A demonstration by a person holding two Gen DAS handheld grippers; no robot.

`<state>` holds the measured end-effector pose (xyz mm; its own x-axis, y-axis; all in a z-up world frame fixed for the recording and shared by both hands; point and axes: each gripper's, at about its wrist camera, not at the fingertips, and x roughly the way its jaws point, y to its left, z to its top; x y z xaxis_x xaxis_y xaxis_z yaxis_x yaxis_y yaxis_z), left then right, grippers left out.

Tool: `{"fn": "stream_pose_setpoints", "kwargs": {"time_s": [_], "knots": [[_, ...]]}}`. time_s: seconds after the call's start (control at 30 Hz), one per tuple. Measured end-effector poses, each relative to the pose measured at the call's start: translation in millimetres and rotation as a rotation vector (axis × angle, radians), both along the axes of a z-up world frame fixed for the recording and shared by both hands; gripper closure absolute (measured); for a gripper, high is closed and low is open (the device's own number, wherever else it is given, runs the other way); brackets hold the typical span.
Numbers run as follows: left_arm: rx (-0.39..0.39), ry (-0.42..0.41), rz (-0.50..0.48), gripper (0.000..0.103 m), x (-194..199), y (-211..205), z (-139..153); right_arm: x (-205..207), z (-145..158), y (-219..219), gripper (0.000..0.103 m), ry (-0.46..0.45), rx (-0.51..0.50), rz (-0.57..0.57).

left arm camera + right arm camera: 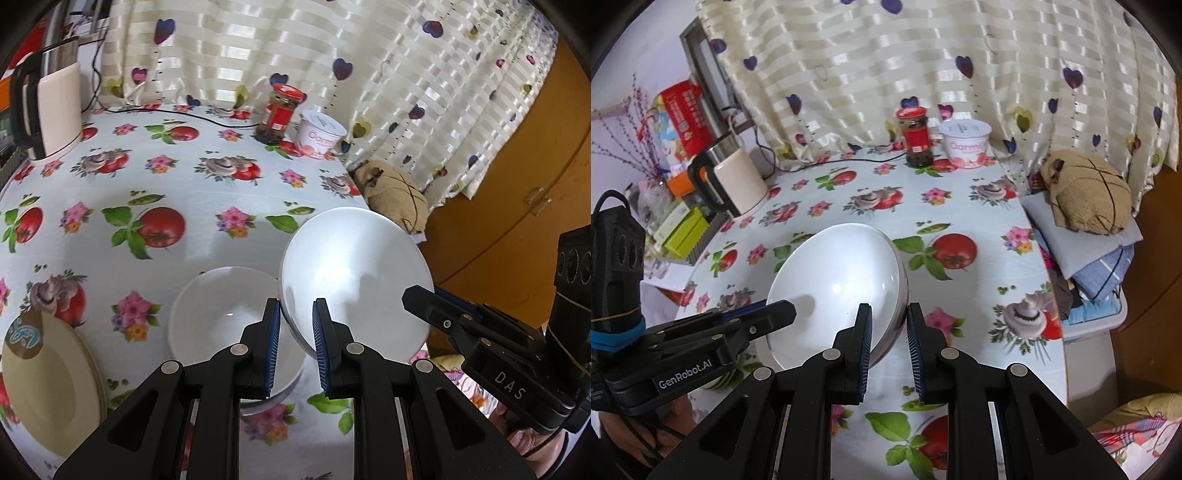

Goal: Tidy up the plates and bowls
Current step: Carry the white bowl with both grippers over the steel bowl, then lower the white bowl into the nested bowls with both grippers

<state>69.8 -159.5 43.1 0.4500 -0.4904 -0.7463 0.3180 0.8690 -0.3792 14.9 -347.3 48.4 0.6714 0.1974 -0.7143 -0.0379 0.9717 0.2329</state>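
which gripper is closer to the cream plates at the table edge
Left. The left gripper holds one rim of the tilted white bowl, just right of the cream plates. The right gripper grips the bowl's opposite rim, farther away.

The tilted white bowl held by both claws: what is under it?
Under the tilted white bowl sits a second white bowl on the flowered tablecloth. Its right rim is hidden by the raised bowl and the left claw.

Both wrist cams look forward along their claws, close over the table (207, 192), angled toward the curtain (886, 66). Shared: tilted bowl (354, 273), jar (918, 136).
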Motion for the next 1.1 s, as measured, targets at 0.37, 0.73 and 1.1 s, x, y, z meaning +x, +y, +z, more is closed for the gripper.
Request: {"fn": "stream_pose_setpoints", "kwargs": {"time_s": [0.37,0.73,1.1], "knots": [[0.008,0.009,0.058,0.084,-1.9,29.0,-6.5,8.2,-7.0,29.9,0.084,0.018,0.002,0.062],[0.03,0.036,0.099,0.084,-2.7,45.0,-15.5,16.5,-20.1,45.6,0.084,0.055,0.019,0.104],[0.061,0.074,0.118,0.084,-0.7,51.2,-27.0,24.8,-33.8,56.2,0.084,0.095,0.03,0.133]]}}
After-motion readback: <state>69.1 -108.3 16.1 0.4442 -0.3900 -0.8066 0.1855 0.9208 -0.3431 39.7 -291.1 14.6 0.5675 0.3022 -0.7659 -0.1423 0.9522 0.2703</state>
